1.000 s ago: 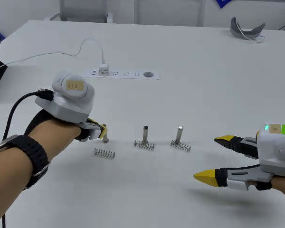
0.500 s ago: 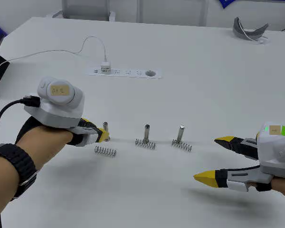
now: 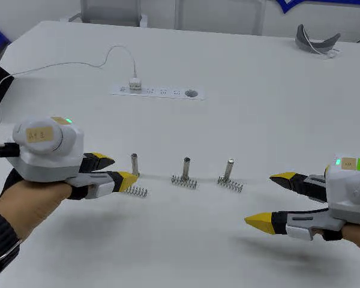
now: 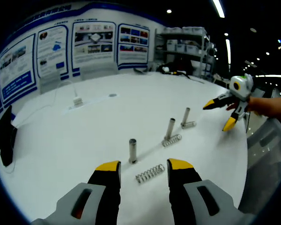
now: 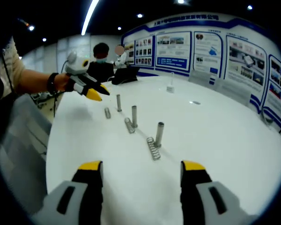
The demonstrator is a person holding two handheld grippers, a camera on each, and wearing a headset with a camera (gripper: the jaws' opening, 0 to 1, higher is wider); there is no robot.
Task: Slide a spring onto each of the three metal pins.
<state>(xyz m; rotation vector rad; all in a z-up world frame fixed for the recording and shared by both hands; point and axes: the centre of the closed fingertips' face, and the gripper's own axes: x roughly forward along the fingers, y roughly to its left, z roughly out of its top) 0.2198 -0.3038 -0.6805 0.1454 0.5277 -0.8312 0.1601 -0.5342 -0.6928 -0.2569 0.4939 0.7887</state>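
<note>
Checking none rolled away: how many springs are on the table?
3, none threaded yet: left spring lies before the left pin, middle spring at the middle pin, right spring at the right pin.

No writing can be read: the tan sticker [image 3: 41,135] on the left gripper [image 3: 122,169] and the wall posters [image 4: 94,40] are too blurred.

The white desk [image 3: 276,108] carries a white power strip [image 3: 156,92] with a plugged-in cable [image 3: 66,65]. Nearer than the strip, three metal pins [image 3: 186,167] stand in a row, a spring [image 3: 183,182] lying beside each. Far right of the strip lies a grey curved object [image 3: 315,41].
</note>
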